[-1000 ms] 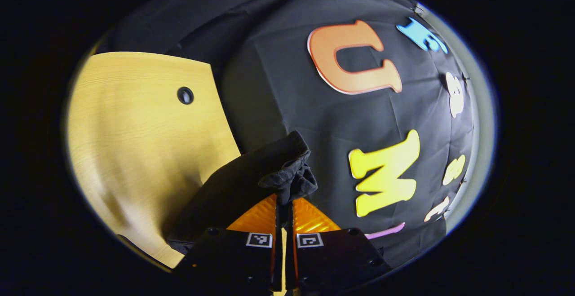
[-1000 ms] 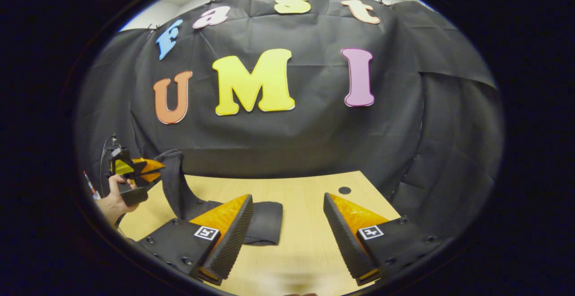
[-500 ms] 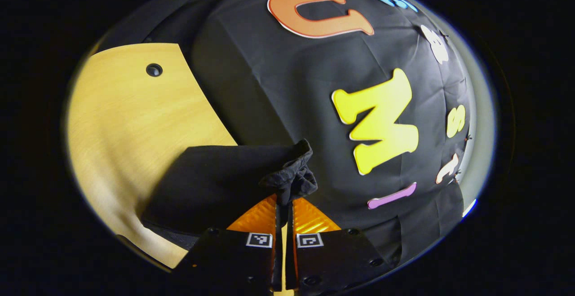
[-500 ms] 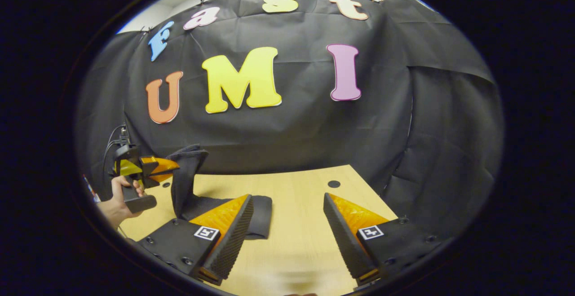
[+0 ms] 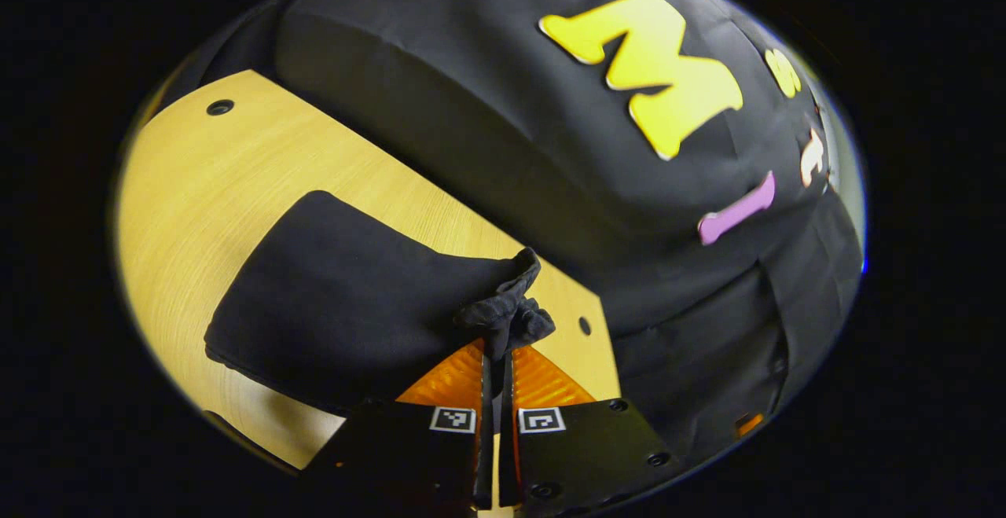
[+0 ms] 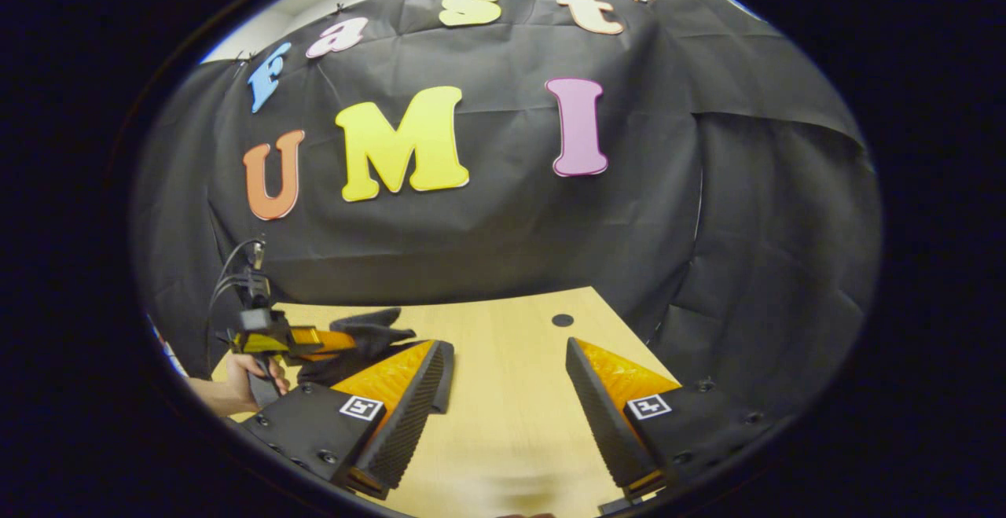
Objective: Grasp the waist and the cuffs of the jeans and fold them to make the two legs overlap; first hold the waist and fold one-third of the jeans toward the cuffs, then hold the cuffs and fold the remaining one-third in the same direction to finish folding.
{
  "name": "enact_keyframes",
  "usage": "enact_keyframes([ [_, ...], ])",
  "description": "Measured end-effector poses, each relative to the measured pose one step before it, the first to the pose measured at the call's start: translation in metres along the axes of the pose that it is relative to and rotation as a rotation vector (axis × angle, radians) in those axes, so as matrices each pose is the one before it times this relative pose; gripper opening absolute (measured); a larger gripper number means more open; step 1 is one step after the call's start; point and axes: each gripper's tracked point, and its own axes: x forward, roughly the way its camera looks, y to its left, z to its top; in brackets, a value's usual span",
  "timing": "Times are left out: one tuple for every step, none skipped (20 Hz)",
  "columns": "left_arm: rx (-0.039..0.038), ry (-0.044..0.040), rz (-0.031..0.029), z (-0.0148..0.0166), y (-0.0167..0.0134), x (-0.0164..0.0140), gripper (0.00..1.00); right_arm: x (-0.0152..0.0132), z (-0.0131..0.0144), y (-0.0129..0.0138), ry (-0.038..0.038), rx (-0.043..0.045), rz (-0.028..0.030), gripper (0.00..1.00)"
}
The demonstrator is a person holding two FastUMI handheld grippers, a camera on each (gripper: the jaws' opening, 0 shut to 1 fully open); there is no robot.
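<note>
The black jeans (image 5: 346, 298) lie as a folded bundle on the light wood counter (image 5: 196, 188), and one bunched end of the cloth is lifted off the surface. In the left gripper view the bundle's long axis runs from that pinched end, at the fingertips, away toward the left part of the counter, where the flat folded edge rests on the wood. The left claw (image 5: 497, 345) is clenched on the bunched end, both fingers pressing the gathered fabric between them, so the cloth puckers just above the tips. In the right gripper view the same jeans (image 6: 369, 333) sit low near the counter's left side, close to its front part, with the left claw (image 6: 334, 341) gripping them from the left and a hand (image 6: 255, 372) around its handle; a cable rises from that device. The right claw (image 6: 503, 408) hovers over the counter's near middle with its fingers spread wide apart, nothing between them, bare wood showing in the gap. A small dark hole (image 6: 562, 320) marks the counter near its far edge.
</note>
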Motion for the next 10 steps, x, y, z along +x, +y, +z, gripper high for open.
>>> enact_keyframes([
  [0.04625,0.02224,0.02615,-0.0128,-0.00187,0.00702,0.06,-0.00002,-0.00054,-0.00303,0.00176,0.00189,-0.00214,0.94],
  [0.03019,0.01301,0.0221,-0.00801,0.00204,0.00459,0.07,-0.00024,-0.00026,-0.00255,-0.00099,0.00144,-0.00254,0.96],
  [0.0221,0.00527,0.01777,-0.00594,0.00094,0.00352,0.07,-0.00087,-0.00051,-0.00231,0.00053,0.00332,-0.00162,0.96],
  [0.0169,-0.00005,0.0118,-0.00558,0.00067,0.00091,0.08,-0.00032,-0.00021,-0.00175,0.00088,0.00407,-0.00044,0.96],
  [0.01116,-0.00126,0.00988,-0.00453,0.00121,0.0049,0.08,-0.00002,-0.001,-0.00178,0.00146,0.00285,-0.00021,0.96],
  [0.0094,0.00076,0.00662,-0.0037,0.00121,0.00367,0.09,0.00003,0.00031,-0.00084,0.00107,0.00154,0.00092,0.98],
  [0.00844,0.00312,-0.00049,-0.00372,0.00005,0.00268,0.09,0.00023,-0.00061,-0.00115,0.00003,0.00138,0.00084,0.94],
  [0.0067,0.00414,-0.00439,-0.0037,0.00008,0.00168,0.11,0.00015,0.00028,-0.00004,-0.00056,0.0014,0.00169,0.94],
  [0.01432,0.00684,0.00352,-0.00261,0.0019,-0.00015,0.14,0.00131,-0.00078,0.00093,0.00187,0.00078,0.0017,0.94],
  [0.01356,0.01011,-0.00986,-0.00321,-0.00113,0.00075,0.2,0.00048,-0.0001,-0.00017,0.00133,-0.00048,0.00082,0.94],
])
